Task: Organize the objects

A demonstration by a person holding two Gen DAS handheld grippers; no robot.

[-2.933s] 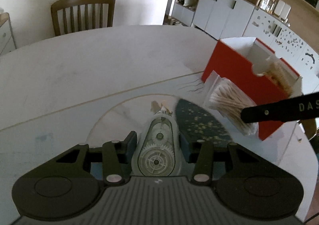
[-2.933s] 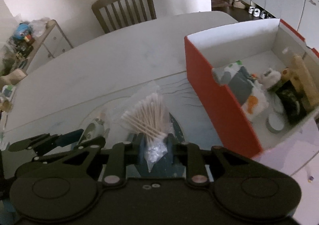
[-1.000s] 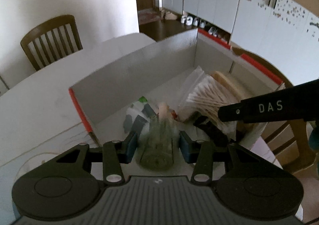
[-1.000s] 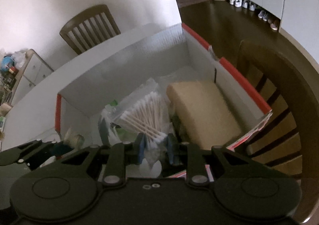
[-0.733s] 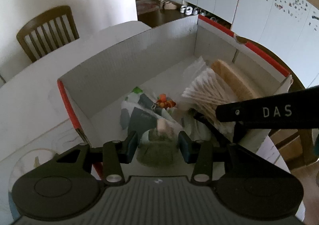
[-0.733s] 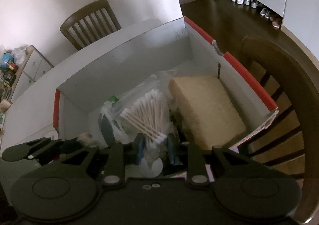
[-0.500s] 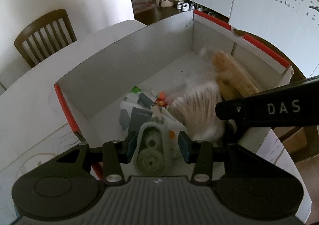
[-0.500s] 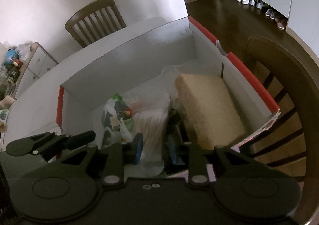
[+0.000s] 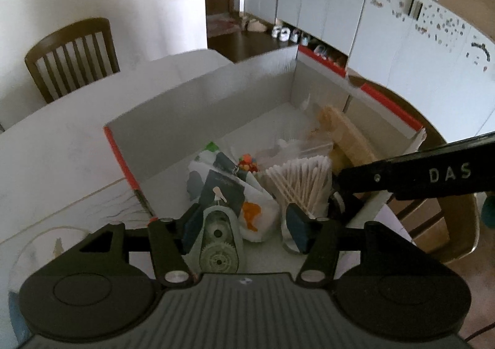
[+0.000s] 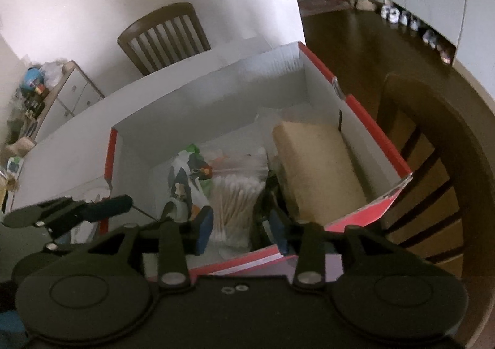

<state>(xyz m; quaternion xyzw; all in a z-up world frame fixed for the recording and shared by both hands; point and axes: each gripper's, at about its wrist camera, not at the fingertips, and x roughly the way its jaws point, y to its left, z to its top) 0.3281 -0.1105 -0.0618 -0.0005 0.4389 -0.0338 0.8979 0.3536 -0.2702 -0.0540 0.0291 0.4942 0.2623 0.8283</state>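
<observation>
A red box with white inner walls (image 9: 198,107) (image 10: 198,107) stands on the white table. My left gripper (image 9: 243,223) hangs open over its near corner; the clear correction-tape dispenser (image 9: 218,243) lies loose by the left finger. My right gripper (image 10: 241,226) is open above the near rim, and the bag of cotton swabs (image 10: 236,197) (image 9: 304,185) lies in the box below it. A tan sponge block (image 10: 315,166) and a printed pouch (image 9: 235,191) also lie inside. The right gripper's arm (image 9: 433,175) crosses the left wrist view.
A wooden chair (image 9: 71,55) stands at the table's far side and another chair (image 10: 433,169) right beside the box. White cabinets (image 9: 386,27) line the back wall. A low sideboard with clutter (image 10: 46,95) is at the far left.
Both grippers carried their items from the table over the box, lowered and opened. The swab bag dropped into the box. The tape dispenser came free of the left fingers.
</observation>
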